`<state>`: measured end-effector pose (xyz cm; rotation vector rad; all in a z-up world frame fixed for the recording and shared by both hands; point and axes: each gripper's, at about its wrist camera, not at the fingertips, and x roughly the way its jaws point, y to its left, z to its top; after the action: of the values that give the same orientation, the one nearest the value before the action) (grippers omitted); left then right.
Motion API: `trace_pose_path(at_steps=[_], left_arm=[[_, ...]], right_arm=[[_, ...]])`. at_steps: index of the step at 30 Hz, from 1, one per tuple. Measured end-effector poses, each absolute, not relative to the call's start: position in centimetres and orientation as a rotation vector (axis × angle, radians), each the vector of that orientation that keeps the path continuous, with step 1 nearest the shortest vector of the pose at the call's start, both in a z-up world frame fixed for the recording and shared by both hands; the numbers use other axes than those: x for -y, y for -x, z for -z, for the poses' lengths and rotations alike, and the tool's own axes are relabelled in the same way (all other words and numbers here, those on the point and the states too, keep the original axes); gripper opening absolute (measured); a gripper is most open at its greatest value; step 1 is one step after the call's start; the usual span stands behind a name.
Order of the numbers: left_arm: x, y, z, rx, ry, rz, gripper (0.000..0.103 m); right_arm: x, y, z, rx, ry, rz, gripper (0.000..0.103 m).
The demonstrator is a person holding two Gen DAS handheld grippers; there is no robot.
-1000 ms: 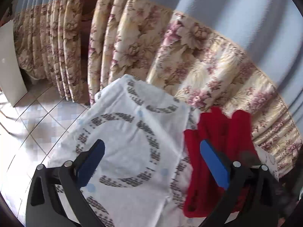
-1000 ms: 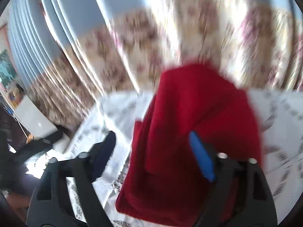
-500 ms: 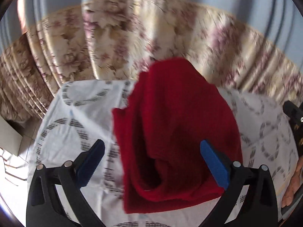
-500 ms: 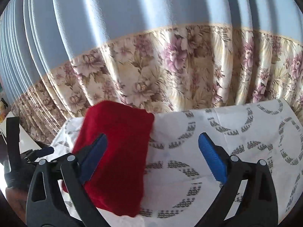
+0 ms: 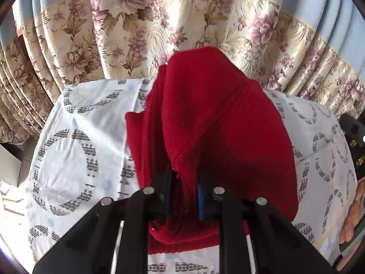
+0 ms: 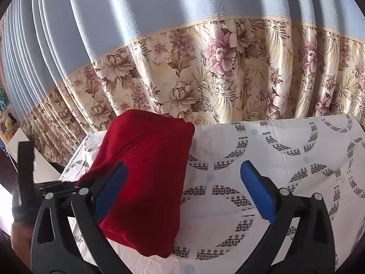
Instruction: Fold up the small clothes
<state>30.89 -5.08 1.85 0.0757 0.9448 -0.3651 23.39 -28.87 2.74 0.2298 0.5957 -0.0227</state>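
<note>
A red knit garment (image 5: 219, 123) lies bunched and partly folded on a white cloth with grey ring patterns (image 5: 75, 137). My left gripper (image 5: 183, 191) is shut on the near edge of the red garment, and a pinched fold of it rises between the blue pads. In the right wrist view the red garment (image 6: 146, 171) sits at the left, with the left gripper's black frame (image 6: 57, 186) at its left side. My right gripper (image 6: 182, 189) is open and empty above the cloth (image 6: 285, 159), its left finger (image 6: 109, 189) in front of the garment.
A floral curtain with a blue upper part (image 6: 205, 73) hangs right behind the table's far edge. The cloth's left edge drops off toward the floor (image 5: 13, 196). A hand holding the right gripper (image 5: 351, 219) shows at the right edge of the left wrist view.
My left gripper has closed from wide open onto the near edge of the red garment. My right gripper stays open and has barely moved in the last half second.
</note>
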Motion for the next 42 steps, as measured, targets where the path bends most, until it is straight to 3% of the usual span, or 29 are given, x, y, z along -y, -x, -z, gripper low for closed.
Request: trace_pose_path(at_steps=[6,10,11,13,14,15,16,26,29,35,42], left_arm=[[2.5,-29.0,-5.1,-0.874,-0.086,0.331,0.016],[1.9,-29.7,-1.4,-1.017,-0.202,0.277,0.019],[2.2,-30.1,0.4,-1.053,-0.244,0.264,0.024],[2.1,-30.3,0.2,-1.027,-0.229,0.251,0.044],[1.6,-30.5,-0.3,-1.016,-0.22,0.224,0.073],[1.2,-30.5,-0.8,-0.99,-0.223,0.191,0.092],[0.7,-30.6,-1.3,-0.962,-0.216,0.16,0.095],[-0.2,-31.3,-8.3,-0.762,-0.017,0.066,0.097],[2.3,-32.6,-7.7,-0.771,-0.057,0.119,0.097],[4.1,-35.9,-1.3,-0.893,-0.162,0.021,0.098],[0.9,-36.1,0.8,-0.942,0.019,0.178,0.101]], right_arm=[[27.7,-22.9,-3.3,-0.579,-0.204,0.009,0.099],[26.8,-23.0,-3.3,-0.584,-0.182,-0.006,0.1],[26.5,-23.2,-2.9,-0.595,-0.175,-0.007,0.1],[26.3,-23.6,-2.3,-0.615,-0.17,-0.009,0.1],[26.2,-23.8,-2.1,-0.625,-0.165,-0.011,0.1],[26.0,-23.9,-1.9,-0.628,-0.159,-0.013,0.1],[26.0,-24.0,-1.9,-0.628,-0.157,-0.013,0.1],[26.5,-24.3,-1.5,-0.601,-0.186,0.011,0.1],[26.5,-24.8,-1.3,-0.592,-0.189,0.015,0.1],[25.7,-28.2,-0.3,-0.622,-0.153,0.06,0.1],[25.1,-30.9,3.1,-0.705,-0.239,-0.02,0.1]])
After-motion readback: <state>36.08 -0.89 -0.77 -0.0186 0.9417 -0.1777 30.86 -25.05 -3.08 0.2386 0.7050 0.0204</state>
